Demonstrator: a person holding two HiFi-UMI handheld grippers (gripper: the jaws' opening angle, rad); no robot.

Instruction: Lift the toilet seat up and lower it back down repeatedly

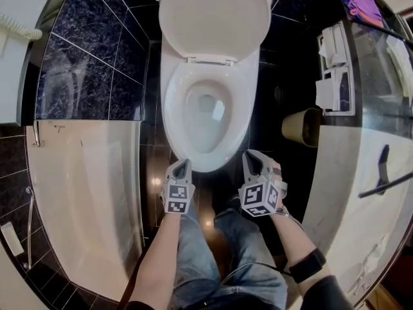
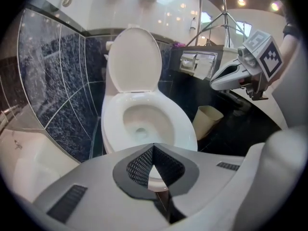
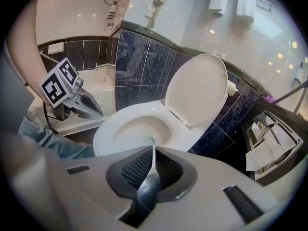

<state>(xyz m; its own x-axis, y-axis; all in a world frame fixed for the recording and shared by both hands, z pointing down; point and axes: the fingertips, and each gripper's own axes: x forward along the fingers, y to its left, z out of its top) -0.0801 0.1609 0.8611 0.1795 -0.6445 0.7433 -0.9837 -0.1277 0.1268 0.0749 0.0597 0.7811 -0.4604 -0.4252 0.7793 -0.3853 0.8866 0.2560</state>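
The white toilet [image 1: 208, 118] stands straight ahead with its bowl uncovered. Its lid [image 1: 213, 17] is raised and leans back against the wall; the lid [image 2: 134, 59] and the lid [image 3: 197, 90] show upright in both gripper views. Whether the seat ring stands up with the lid or lies on the bowl I cannot tell. My left gripper [image 1: 182, 164] is shut and empty, just in front of the bowl's front edge on its left. My right gripper [image 1: 252, 155] is shut and empty beside the front edge on the right. Neither touches the toilet.
A bathtub [image 1: 84, 192] lies to the left behind a dark tiled wall [image 1: 90, 63]. A beige waste bin [image 1: 302, 126] and a toilet paper holder [image 1: 335, 76] are on the right. The person's jeans-clad legs [image 1: 193, 250] stand on the dark floor before the toilet.
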